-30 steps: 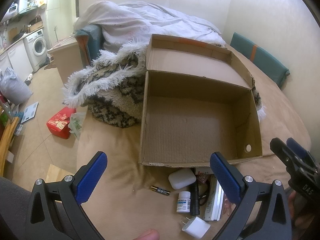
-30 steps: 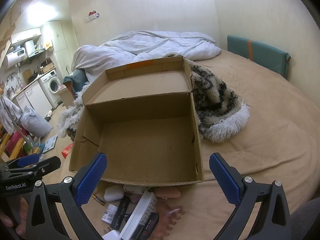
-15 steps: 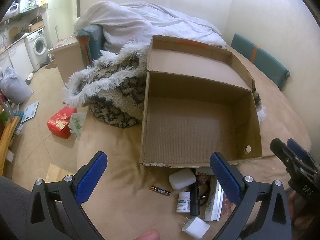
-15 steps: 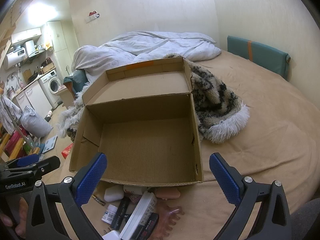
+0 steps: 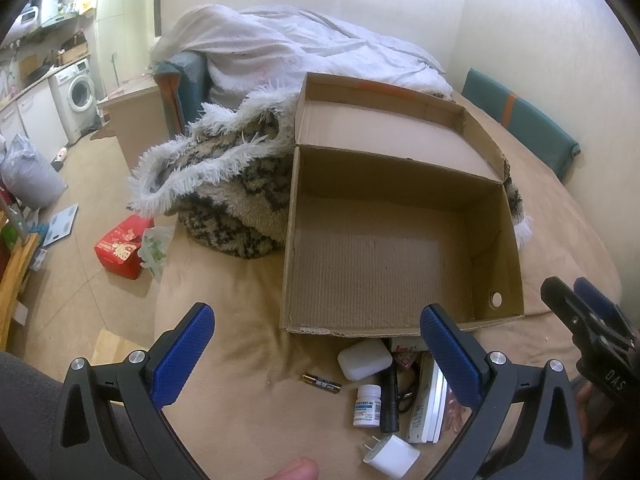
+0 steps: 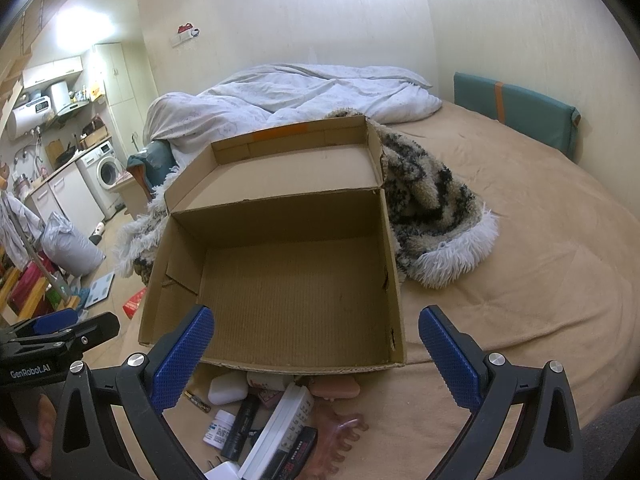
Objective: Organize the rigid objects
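left wrist view: the left gripper [image 5: 316, 344] gapes wide, holding nothing, low in frame; small items such as the pill bottle [image 5: 367, 405] lie below the empty cardboard box [image 5: 400, 240] at centre. right wrist view: the right gripper [image 6: 316, 344] is equally wide; picking looks not yet begun, so next comes descending onto one item.

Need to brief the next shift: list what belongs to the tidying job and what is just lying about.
Job: cardboard box, empty; white case, battery, pill bottle, black flashlight, white charger plug; left gripper and right gripper, both open.

Lying about: fluffy blanket, white duvet, red box.
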Available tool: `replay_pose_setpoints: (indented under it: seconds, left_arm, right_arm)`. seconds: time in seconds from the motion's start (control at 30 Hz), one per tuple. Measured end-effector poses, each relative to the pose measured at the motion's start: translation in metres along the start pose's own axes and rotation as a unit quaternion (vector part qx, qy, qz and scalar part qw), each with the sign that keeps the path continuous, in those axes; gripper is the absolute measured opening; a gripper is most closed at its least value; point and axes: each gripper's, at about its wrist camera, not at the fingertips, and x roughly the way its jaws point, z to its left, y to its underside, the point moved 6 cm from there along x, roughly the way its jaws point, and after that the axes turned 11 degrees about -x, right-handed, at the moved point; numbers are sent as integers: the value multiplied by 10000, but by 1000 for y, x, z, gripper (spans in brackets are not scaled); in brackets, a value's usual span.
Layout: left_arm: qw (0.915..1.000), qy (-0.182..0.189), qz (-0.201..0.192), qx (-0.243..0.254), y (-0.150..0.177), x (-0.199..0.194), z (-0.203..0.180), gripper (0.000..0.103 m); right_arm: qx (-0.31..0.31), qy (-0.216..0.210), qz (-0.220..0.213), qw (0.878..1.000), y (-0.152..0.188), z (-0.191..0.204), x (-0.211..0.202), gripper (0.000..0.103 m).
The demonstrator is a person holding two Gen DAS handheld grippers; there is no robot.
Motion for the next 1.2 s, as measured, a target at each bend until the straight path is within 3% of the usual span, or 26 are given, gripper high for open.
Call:
replay_pose_setpoints:
  seconds: [0.5,0.7,0.93,1.03,1.2]
  left_arm:
    - [10000,-36,59,-69,2,0,0,103]
    - [9992,-156,313,-198,4,11,9,103]
    - [9933,-586,843,-530,14,36,40,102]
    - [9866,-932,1035,-852,20,43,62,102]
    - [9784,-1030,1332,-1198,27,53,79,98]
  right_arm:
    - [16,12,58,10000,0,-2,1,103]
    - [-5,57,319,9995,4,-3,8,103]
    - [27,83,948,9955,23,-9,27,103]
    - [182,-28,1150,9932,32,-13,31,103]
    - [260,-8,1082,9938,31,-20,23,103]
